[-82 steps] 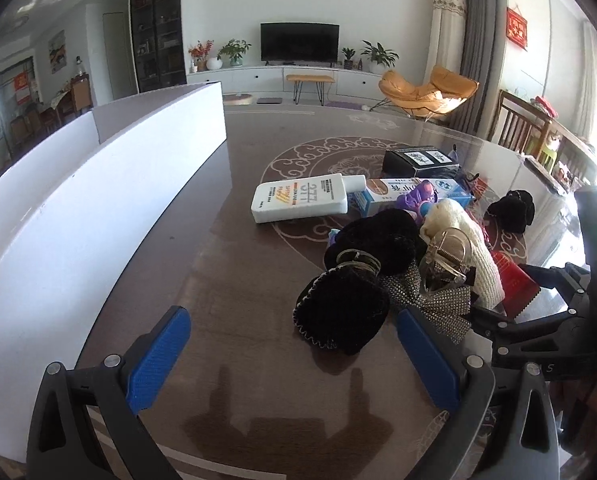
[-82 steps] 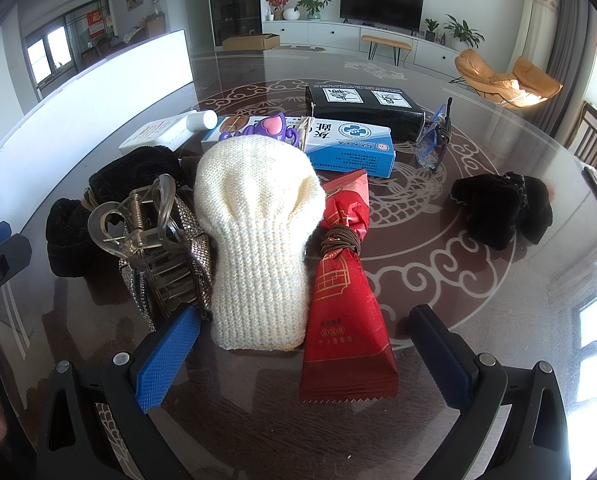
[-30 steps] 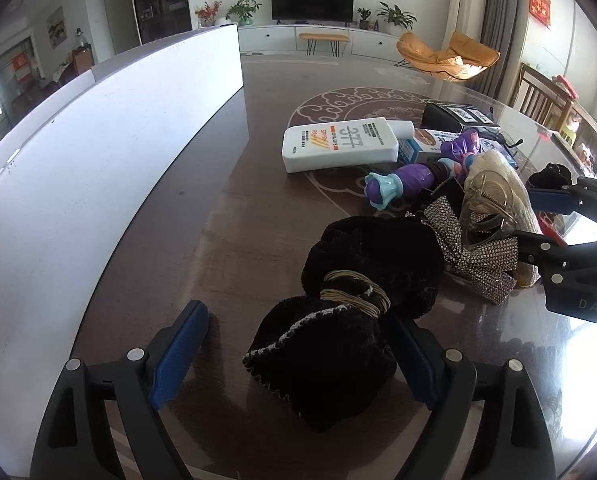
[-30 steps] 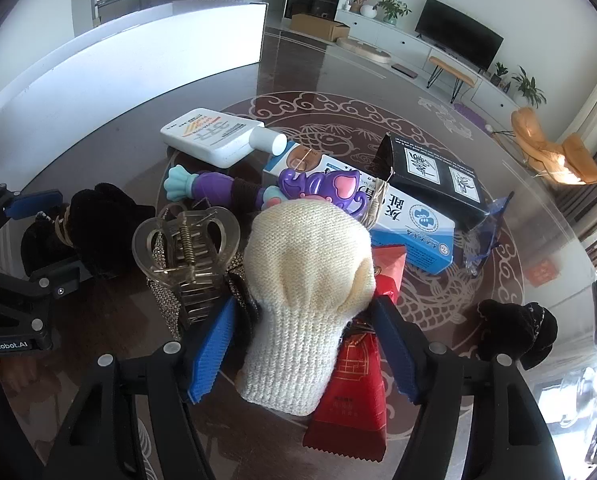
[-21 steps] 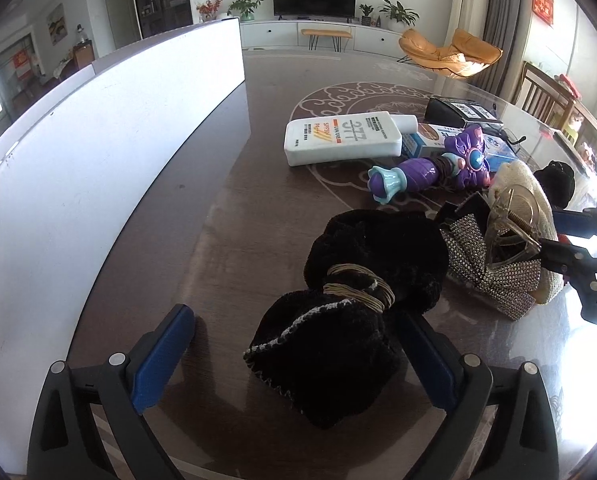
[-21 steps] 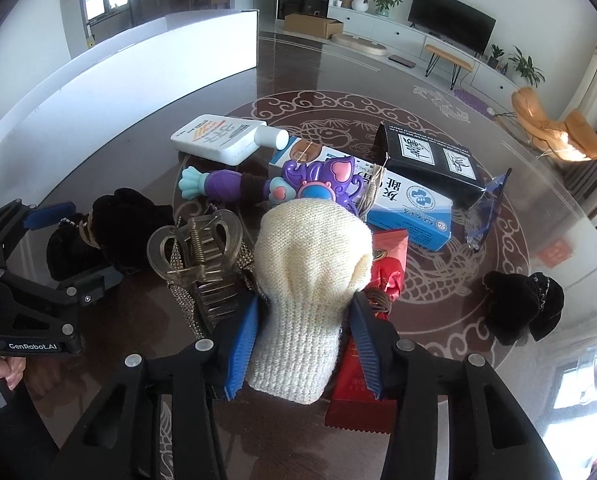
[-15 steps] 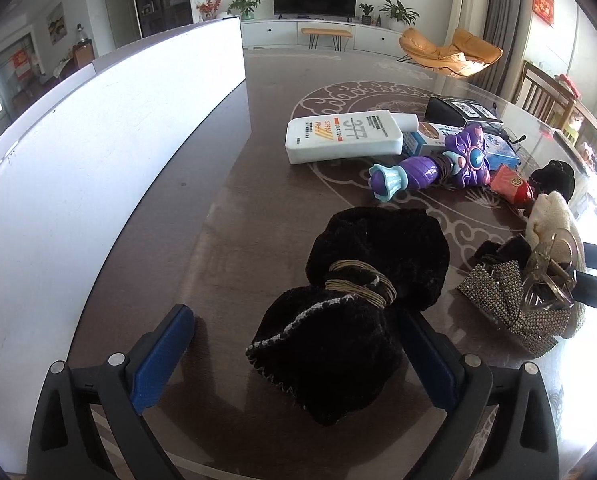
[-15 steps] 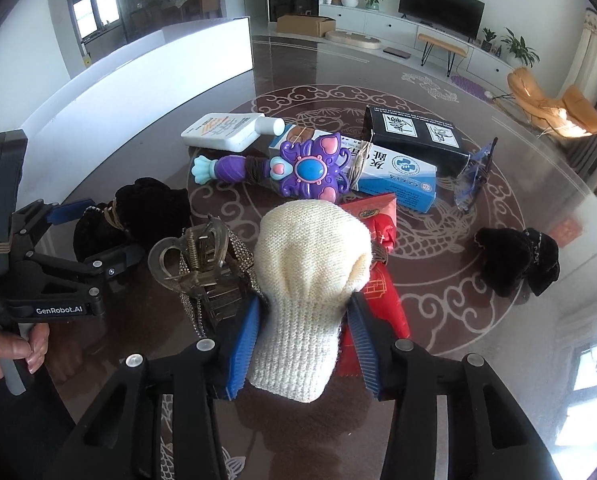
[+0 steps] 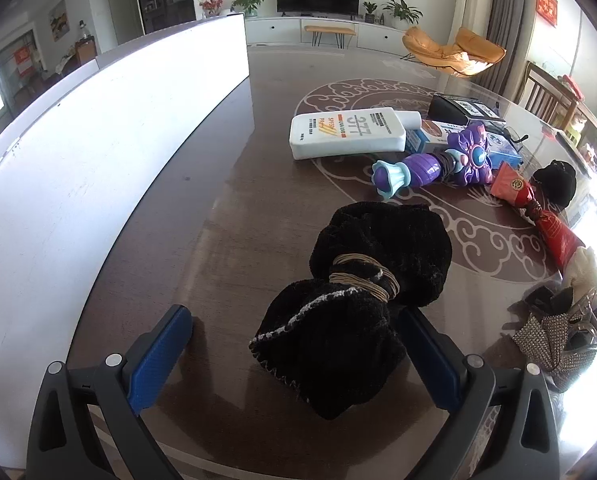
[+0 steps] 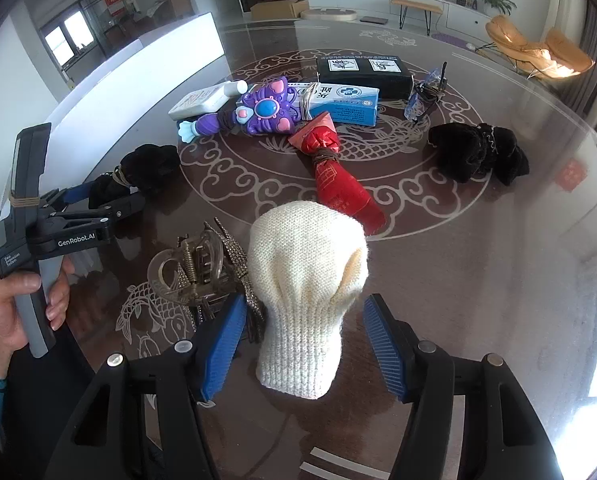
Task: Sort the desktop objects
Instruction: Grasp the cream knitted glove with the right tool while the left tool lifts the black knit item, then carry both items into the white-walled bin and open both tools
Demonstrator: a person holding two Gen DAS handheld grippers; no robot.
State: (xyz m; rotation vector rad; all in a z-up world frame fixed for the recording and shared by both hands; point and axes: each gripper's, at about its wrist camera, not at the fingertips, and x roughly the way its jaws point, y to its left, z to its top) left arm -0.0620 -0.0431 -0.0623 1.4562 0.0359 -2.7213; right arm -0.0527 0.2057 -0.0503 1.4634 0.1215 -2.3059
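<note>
My left gripper [image 9: 294,356] stands wide open around a black cloth bundle [image 9: 362,288] tied with a tan band; the bundle lies near the right pad. My right gripper [image 10: 304,340] straddles a cream knitted piece [image 10: 306,276] lying on the table. Its jaws are opening and both blue pads stand clear of the knit. A clear hair claw [image 10: 190,268] with a rhinestone bow rests against the left pad. Farther off lie a red packet [image 10: 338,176], a purple toy wand [image 10: 258,114], a blue box [image 10: 338,98], a white bottle [image 10: 206,100] and a black box [image 10: 362,70].
A tall white panel [image 9: 98,140] runs along the table's left side. A second black cloth bundle [image 10: 478,152] and glasses in a clear pouch [image 10: 424,94] lie at the right. A hand [image 10: 14,308] holds the left gripper [image 10: 102,196] at the left.
The right gripper shut on the cream knit, dragged it with the claw and bow away from the pile, then let go. The left gripper's jaws widened around the black bundle.
</note>
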